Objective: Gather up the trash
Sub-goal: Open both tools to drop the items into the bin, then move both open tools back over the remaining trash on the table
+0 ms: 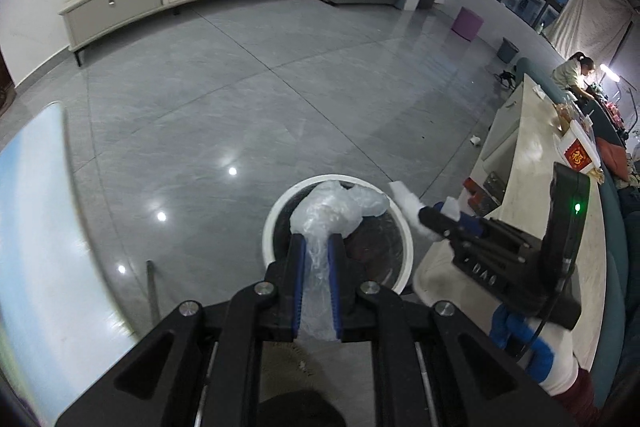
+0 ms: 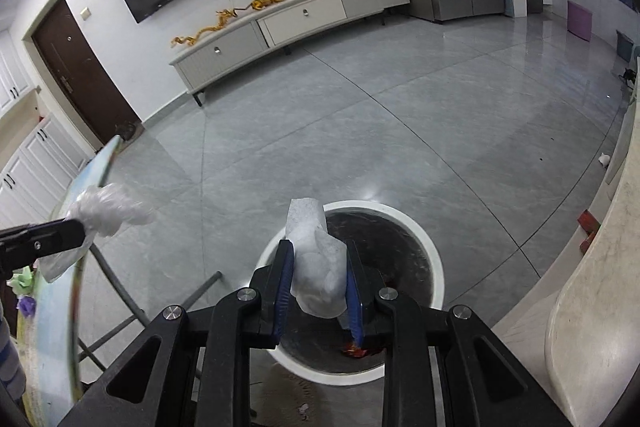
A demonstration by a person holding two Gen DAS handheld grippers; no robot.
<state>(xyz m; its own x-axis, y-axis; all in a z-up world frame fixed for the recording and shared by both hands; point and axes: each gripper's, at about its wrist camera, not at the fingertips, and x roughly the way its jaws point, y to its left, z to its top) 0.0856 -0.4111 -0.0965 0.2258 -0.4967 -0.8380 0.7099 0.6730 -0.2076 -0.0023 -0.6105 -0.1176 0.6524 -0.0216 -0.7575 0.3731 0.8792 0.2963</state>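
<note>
A round white trash bin (image 1: 405, 235) with a dark liner stands on the grey floor; it also shows in the right wrist view (image 2: 434, 259). My left gripper (image 1: 317, 241) is shut on a crumpled clear plastic wrapper (image 1: 336, 211) and holds it above the bin's near left rim. My right gripper (image 2: 319, 247) is shut on a crumpled white tissue (image 2: 316, 251) above the bin's left rim. In the left wrist view the right gripper (image 1: 430, 221) comes in from the right with the tissue (image 1: 408, 205). In the right wrist view the left gripper (image 2: 76, 227) holds the wrapper (image 2: 106, 213) at the far left.
A round glass table (image 2: 52, 291) with metal legs stands to the left. A pale marble counter (image 1: 532, 187) with a red and white box (image 1: 576, 151) runs along the right. Red wrappers lie in the bin (image 2: 356, 349). A small white scrap (image 2: 603, 159) lies on the floor.
</note>
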